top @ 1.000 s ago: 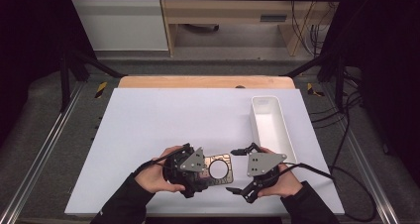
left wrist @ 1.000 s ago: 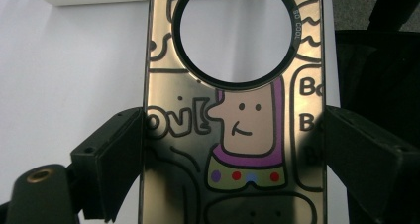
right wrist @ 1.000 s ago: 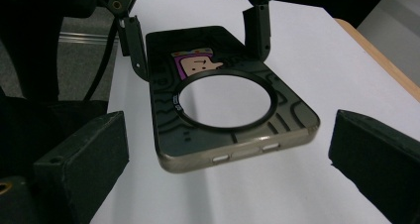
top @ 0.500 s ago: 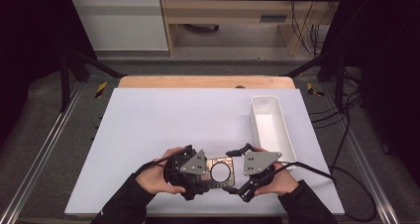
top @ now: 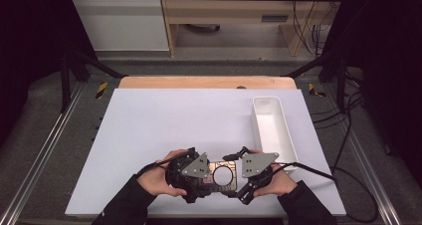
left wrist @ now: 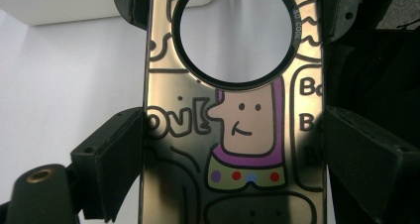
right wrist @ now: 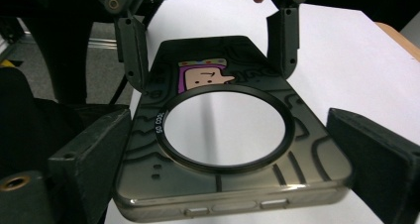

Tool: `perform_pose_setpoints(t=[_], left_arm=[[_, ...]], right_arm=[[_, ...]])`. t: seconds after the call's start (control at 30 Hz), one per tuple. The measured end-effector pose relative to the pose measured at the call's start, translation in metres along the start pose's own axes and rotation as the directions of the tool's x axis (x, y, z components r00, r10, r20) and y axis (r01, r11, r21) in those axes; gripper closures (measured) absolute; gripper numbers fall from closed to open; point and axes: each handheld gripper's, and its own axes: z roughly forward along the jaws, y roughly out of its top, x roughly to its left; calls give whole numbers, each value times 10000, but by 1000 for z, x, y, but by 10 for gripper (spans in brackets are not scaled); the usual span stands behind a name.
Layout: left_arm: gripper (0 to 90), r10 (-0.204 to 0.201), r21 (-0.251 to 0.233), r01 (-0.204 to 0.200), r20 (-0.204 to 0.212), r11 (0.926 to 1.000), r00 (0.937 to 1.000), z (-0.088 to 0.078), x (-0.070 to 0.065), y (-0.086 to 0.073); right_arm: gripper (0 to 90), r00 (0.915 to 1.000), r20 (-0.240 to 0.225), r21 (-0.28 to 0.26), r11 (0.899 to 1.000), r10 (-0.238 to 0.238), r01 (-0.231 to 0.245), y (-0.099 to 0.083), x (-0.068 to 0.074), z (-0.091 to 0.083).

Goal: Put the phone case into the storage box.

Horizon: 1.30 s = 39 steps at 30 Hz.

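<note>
— Phone case, the cartoon-printed one with the round ring, lies flat at the near edge of the white bench, between the two hands.

— Who has it?

— The left gripper straddles one end; its fingers sit against the case's long edges, so I'd say it holds the case across its width. The right gripper comes from the other end, fingers spread wide on either side of the button end, not pressing.

— So what makes this go well?

— Keep the left hand steady as an anchor, centre the right fingers on the edges, clear of the ring, then close gently. The white tray stands well apart on the right.
</note>
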Motion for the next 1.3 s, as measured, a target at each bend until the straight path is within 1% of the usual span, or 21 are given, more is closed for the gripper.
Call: perform_pose_setpoints(t=[0.2,0.37,0.53,0.7,0.9,1.07,1.3], left_arm=[[115,52,-89,-52,49,9999,10000,0,0,0],[115,8,-127,-7,92,9999,10000,0,0,-1],[115,-73,-225,77,198,9997,9998,1,2,-2],[115,-151,-238,158,310,9996,9994,3,4,-4],[115,-201,-357,215,378,9991,9991,3,5,-5],[114,-251,-303,264,416,9992,9988,5,5,-5],[113,-253,-379,267,369,9989,9990,6,5,-5]], right_arm=[[108,9997,-243,-187,9998,-68,63,0,0,0],[111,9994,-303,-207,9997,-150,144,-1,-1,0],[114,9993,-361,-269,9996,-133,124,0,-2,-1],[115,9990,-456,-143,9999,14,-20,-1,-4,0],[117,9987,-501,-165,9998,54,-62,0,-5,0],[117,9982,-577,-56,9998,190,-194,0,-5,0],[118,9983,-571,-51,9999,132,-135,0,-5,-1]])
